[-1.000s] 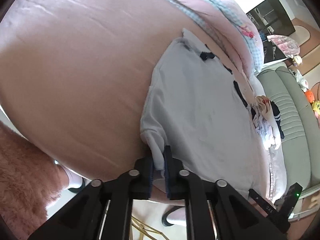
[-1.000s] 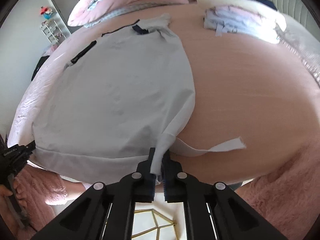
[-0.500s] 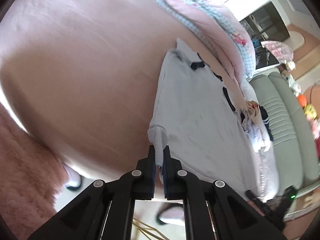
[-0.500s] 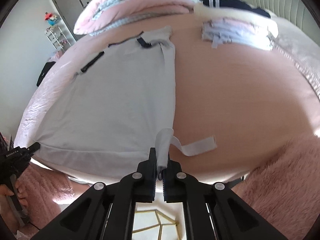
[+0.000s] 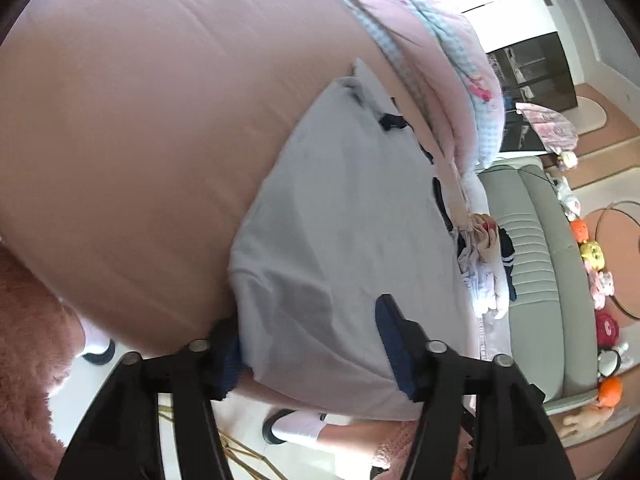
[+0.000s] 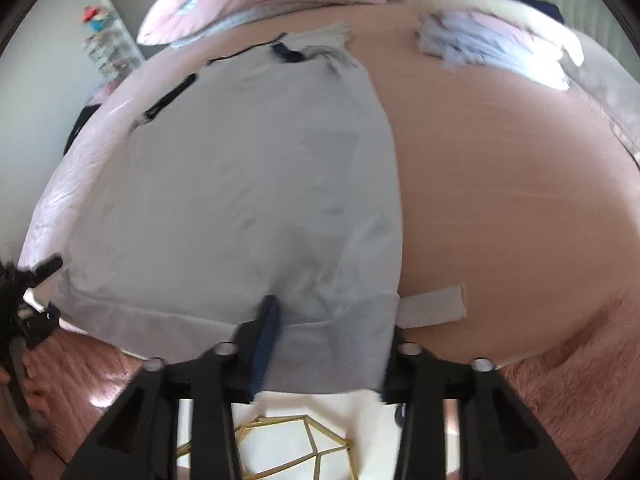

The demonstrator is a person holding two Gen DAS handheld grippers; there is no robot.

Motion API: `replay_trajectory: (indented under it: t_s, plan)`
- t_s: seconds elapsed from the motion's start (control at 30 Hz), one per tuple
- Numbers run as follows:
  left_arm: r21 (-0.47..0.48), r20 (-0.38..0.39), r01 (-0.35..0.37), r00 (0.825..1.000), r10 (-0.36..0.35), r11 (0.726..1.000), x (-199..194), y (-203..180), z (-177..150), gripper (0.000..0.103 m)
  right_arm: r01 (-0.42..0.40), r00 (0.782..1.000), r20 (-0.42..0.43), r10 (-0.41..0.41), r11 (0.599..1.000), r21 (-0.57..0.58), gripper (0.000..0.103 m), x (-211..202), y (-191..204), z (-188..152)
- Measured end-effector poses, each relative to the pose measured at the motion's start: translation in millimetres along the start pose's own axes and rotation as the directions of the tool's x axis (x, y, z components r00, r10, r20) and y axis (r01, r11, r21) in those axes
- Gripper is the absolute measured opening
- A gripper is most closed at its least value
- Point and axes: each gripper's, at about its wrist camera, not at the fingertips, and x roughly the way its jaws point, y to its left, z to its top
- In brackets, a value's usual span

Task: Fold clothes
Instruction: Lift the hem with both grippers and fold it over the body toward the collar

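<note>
A pale grey garment with dark trim (image 5: pixel 352 240) lies flat on the pink bed (image 5: pixel 140 120); it also shows in the right wrist view (image 6: pixel 248 184). My left gripper (image 5: pixel 308 344) is open, its jaws spread wide at the garment's near hem corner. My right gripper (image 6: pixel 328 344) is open too, jaws spread at the other near corner, where a white strap (image 6: pixel 432 308) sticks out sideways. The hem hangs over the bed edge between both pairs of fingers.
Folded pink and checked quilts (image 5: pixel 432 52) lie at the bed's far end. A folded pale garment pile (image 6: pixel 492 48) sits at the far right. A green sofa (image 5: pixel 532 264) with toys stands beyond. A gold wire frame (image 6: pixel 304 448) is on the floor below.
Both grippers were shut on the garment's near hem corners; now both have opened wide and let the cloth go. The garment lies flatter and the views are closer to it.
</note>
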Motion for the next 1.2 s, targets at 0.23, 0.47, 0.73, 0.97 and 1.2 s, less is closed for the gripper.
replay_trajectory:
  t_s: [0.23, 0.47, 0.73, 0.97, 1.2]
  plan:
    - [0.081, 0.02, -0.054, 0.998, 0.052, 0.995, -12.5, -15.8, -1.6, 0.006, -0.025, 0.998, 0.063, 0.025, 1.0, 0.002, 0.005, -27.2, 0.9, -2.0]
    - [0.152, 0.042, -0.028, 0.999, 0.022, 0.988, -49.5, -44.2, 3.6, 0.005, -0.048, 0.987, 0.152, 0.055, 0.998, -0.051, 0.002, -79.6, 20.2, 3.4]
    - [0.1, -0.047, -0.015, 0.999, 0.019, 0.995, -68.1, -29.9, -14.2, 0.005, -0.115, 0.989, 0.097, 0.11, 0.993, 0.04, 0.002, -99.7, -6.2, -18.9]
    - [0.065, -0.116, 0.031, 0.993, -0.023, 0.997, -63.7, -21.9, -21.7, 0.006, -0.127, 0.99, 0.071, 0.123, 0.99, 0.054, 0.002, -97.9, -22.2, -16.7]
    - [0.091, -0.085, 0.085, 0.993, -0.077, 0.992, -44.0, -40.7, 24.7, 0.006, -0.15, 0.985, 0.087, 0.147, 0.989, 0.019, 0.002, -80.9, -28.4, 38.4]
